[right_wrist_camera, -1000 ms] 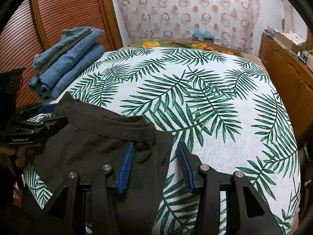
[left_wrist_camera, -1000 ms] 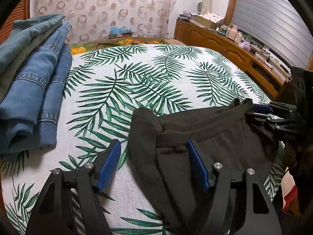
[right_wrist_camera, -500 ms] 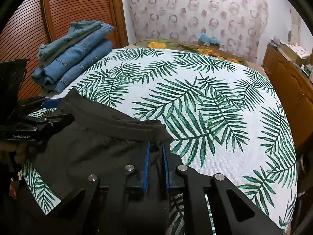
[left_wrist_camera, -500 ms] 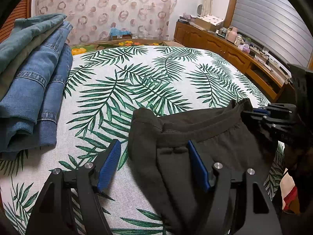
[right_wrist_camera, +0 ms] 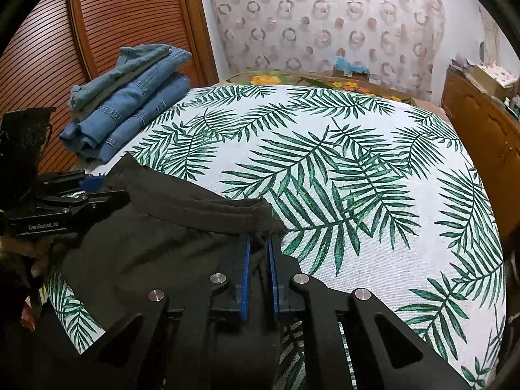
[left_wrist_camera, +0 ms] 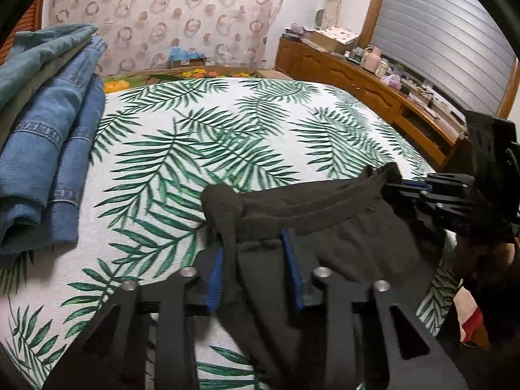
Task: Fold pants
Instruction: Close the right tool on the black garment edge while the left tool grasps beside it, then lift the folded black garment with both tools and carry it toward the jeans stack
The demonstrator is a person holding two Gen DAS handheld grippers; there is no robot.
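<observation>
A second ago both pairs of jaws stood spread over the dark pants (left_wrist_camera: 341, 237); since then both have been closing. The right gripper (right_wrist_camera: 259, 271) now has its blue pads pressed nearly together, pinching the waistband corner at the lower middle of its frame. The left gripper (left_wrist_camera: 253, 273) has just narrowed around the other waistband corner, with a bunched fold of cloth between its jaws; the left pad touches the fold, but the right pad stands a little off it. Neither hand has shifted; both grippers tilt down toward the bed (right_wrist_camera: 373, 195). The pants lie at the near edge of the leaf-print bedcover, waistband stretched between the two grippers. A stack of folded jeans (left_wrist_camera: 42, 149) sits at the left of the frame, well apart.
</observation>
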